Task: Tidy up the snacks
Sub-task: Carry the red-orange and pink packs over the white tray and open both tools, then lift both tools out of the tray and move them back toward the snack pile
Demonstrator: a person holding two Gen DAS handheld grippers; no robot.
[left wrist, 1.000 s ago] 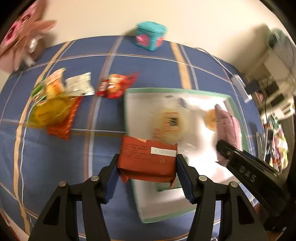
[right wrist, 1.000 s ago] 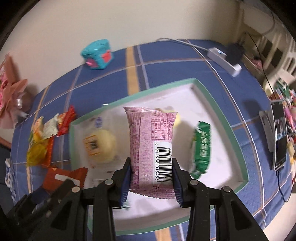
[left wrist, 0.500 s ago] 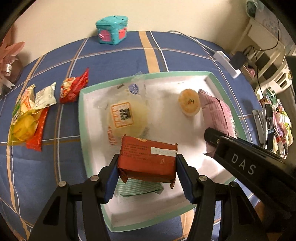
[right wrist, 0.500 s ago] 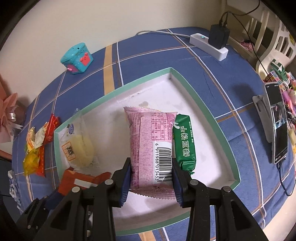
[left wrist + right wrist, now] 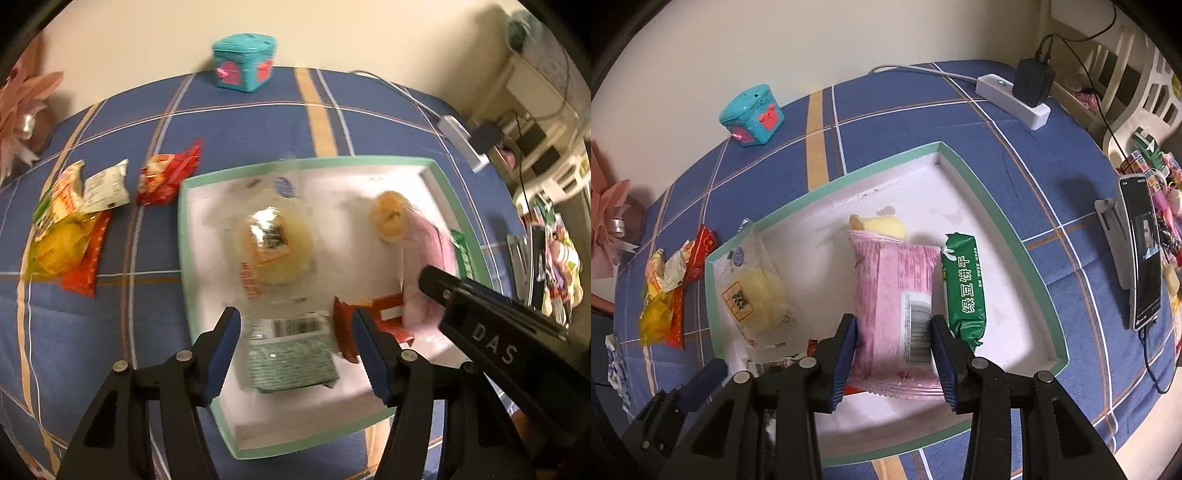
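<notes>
Pink crinkled plastic marks the snack packet (image 5: 897,314) lying flat in the white tray with a mint-green rim (image 5: 1004,236), its near end between the right gripper (image 5: 893,354) fingers (image 5: 846,350). Whether those blue pads press the packet or stand just off its sides I cannot tell; the wrapper is blurred there. A green biscuit packet (image 5: 964,291) lies just beside the pink one on its right, and a small yellow cake (image 5: 882,225) shows at its far end.

The left gripper (image 5: 295,354) has its fingers (image 5: 221,350) spread wide and empty. Between them, on the tray floor, lies a pale green striped packet (image 5: 291,362). An orange-red foil packet (image 5: 373,325) rests in the tray just behind the right-hand pad, next to the pink one. A clear-wrapped round yellow bun (image 5: 275,251) sits farther in.

Outside the tray, on the blue plaid-covered surface (image 5: 240,122), a loose cluster of red, yellow and white snack wrappers (image 5: 85,218) lies to the left, well apart from both grippers. A teal toy box (image 5: 243,61) stands by the wall.
</notes>
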